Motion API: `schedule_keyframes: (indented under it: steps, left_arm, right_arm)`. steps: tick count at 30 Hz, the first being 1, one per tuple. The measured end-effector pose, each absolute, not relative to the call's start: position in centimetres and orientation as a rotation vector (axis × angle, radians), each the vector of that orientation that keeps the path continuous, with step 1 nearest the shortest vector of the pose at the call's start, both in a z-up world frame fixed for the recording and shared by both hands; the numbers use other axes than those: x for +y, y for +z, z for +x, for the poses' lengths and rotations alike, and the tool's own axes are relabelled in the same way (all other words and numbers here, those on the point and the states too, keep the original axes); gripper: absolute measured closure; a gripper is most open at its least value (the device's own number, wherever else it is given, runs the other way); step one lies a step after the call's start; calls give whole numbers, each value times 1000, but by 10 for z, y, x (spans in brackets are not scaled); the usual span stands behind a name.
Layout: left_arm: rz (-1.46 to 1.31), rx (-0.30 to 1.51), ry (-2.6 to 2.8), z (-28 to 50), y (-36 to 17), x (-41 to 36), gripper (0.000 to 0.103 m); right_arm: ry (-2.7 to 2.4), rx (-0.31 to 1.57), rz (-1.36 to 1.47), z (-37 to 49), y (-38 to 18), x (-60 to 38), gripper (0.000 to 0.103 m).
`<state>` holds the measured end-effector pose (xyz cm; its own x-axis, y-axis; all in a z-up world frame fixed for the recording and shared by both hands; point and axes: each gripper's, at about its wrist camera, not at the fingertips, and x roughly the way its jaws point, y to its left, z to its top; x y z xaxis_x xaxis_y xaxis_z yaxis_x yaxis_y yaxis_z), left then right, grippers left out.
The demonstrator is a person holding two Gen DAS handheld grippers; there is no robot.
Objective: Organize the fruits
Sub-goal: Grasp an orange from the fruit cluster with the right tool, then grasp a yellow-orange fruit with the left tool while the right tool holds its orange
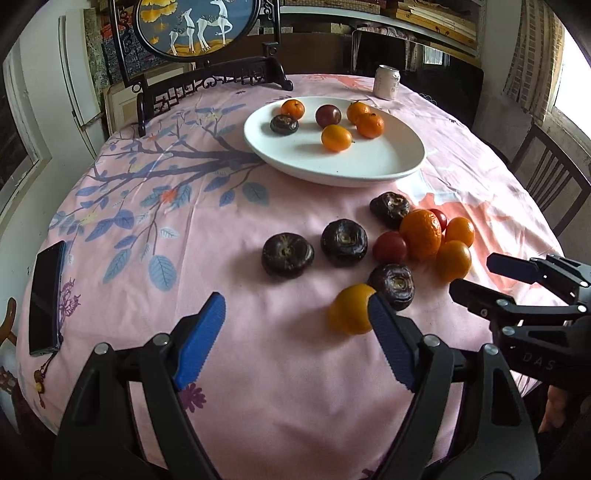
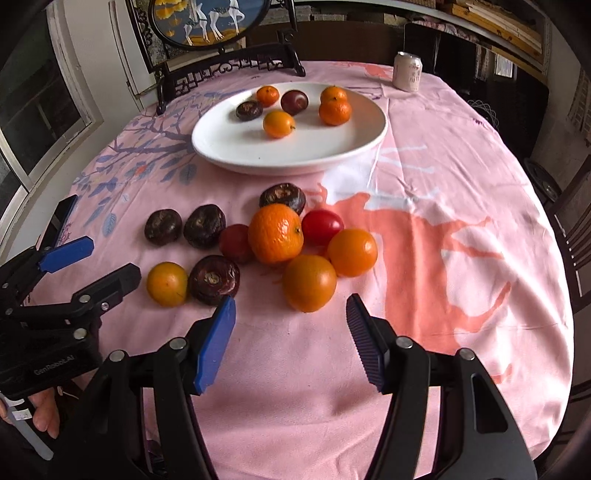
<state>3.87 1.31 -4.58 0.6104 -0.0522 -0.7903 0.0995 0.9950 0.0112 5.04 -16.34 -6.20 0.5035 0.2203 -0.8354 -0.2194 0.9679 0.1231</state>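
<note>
A white plate [image 1: 369,166] [image 2: 229,144] at the table's far middle holds several fruits: oranges, a plum, a dark water chestnut. Loose fruit lies nearer on the pink cloth: dark chestnuts [image 1: 288,254] [image 2: 163,227], a big mandarin [image 1: 421,232] [image 2: 275,232], red tomatoes [image 2: 322,226], small oranges [image 2: 309,282]. My left gripper [image 1: 297,332] is open and empty; its right fingertip overlaps a small orange [image 1: 349,308] [image 2: 167,283]. My right gripper [image 2: 291,332] is open and empty, just short of the orange pile. Each gripper shows in the other's view, the right gripper [image 1: 495,273] and the left gripper [image 2: 99,262].
A soda can [image 1: 386,82] [image 2: 407,71] stands at the far edge. A dark phone [image 1: 46,299] lies at the left edge. A framed deer screen [image 1: 199,33] stands at the back. Wooden chairs [image 1: 550,184] surround the table.
</note>
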Motion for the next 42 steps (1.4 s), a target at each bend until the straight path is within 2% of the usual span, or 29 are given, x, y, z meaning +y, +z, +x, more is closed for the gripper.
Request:
schedule_keyframes:
  steps: [5,6,8,9,10,18,20,22,24,27,42]
  left_arm:
    - [43,927,-94,38,-50,16,22]
    - [45,929,-100,37,-51,16,22]
    - [51,938,-116,35,-52,13,22]
    - [54,944,-127,35,-53,11,22]
    - [56,952,-137,35,-55,9,22]
    - [62,999,-179,42,-72,-5,22]
    - [54,1011,-179,46,-76,-7,29]
    - [37,1029,-187,52,-82,-8,45]
    - [34,1021,-182,55,-83,-10,49]
    - [20,1010,-202,55,-81,-12,66]
    - [-31,1003,-236,48,-59,-5,67]
  right_arm:
    - [255,992,23,61,-74,-165,40]
    - [254,994,29,64,-76,-165,43]
    - [258,1013,40,74,-83,-165,56]
    - [254,1011,47,76,-86,-166,66]
    - [247,999,50,77,-86,-167,67]
    - [261,980,88,52,-67,-182,67]
    - [254,973,96,49,-65,-185,67]
    - [251,970,104,47,-65,-188,67]
    - [253,972,112,46,-66,-191,67]
    - [260,974,111,45,-66,-189,67]
    - [292,959,118,42,-59,-183,67]
